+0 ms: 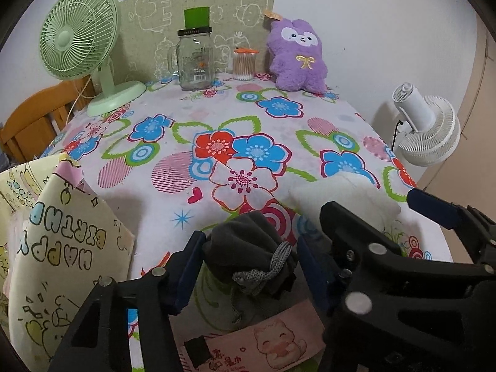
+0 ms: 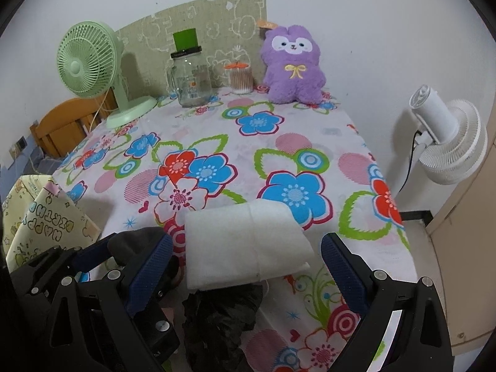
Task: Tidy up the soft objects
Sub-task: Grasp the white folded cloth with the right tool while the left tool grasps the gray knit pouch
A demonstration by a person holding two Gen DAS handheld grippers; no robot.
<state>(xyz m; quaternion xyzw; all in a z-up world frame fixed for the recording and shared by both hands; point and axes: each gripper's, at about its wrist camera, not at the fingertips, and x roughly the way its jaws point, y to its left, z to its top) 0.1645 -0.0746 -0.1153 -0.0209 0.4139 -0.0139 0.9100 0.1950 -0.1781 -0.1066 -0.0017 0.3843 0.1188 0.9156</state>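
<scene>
Left fingers [image 1: 248,266] half-open around grey pouch [image 1: 248,248], right fingers [image 2: 246,266] wide around white cloth [image 2: 245,245], bare tablecloth [image 2: 248,142] beyond.

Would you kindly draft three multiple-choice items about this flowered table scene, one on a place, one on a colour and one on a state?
1. Where does the purple plush toy sit?
A. At the far edge of the table, against the wall
B. Beside the white folded cloth
C. Under the green fan

2. What colour is the fan standing on the table?
A. White
B. Orange
C. Pale green

3. How do the right tongs stand?
A. Shut on the glass jar
B. Open, one finger on each side of the white folded cloth
C. Shut on a dark pouch

Answers:
1 A: the toy leans at the table's back edge, next to the cotton swab pot.
2 C: its grille and base are pale green; the white fan stands off the table.
3 B: gaps show between both blue pads and the cloth.
</scene>
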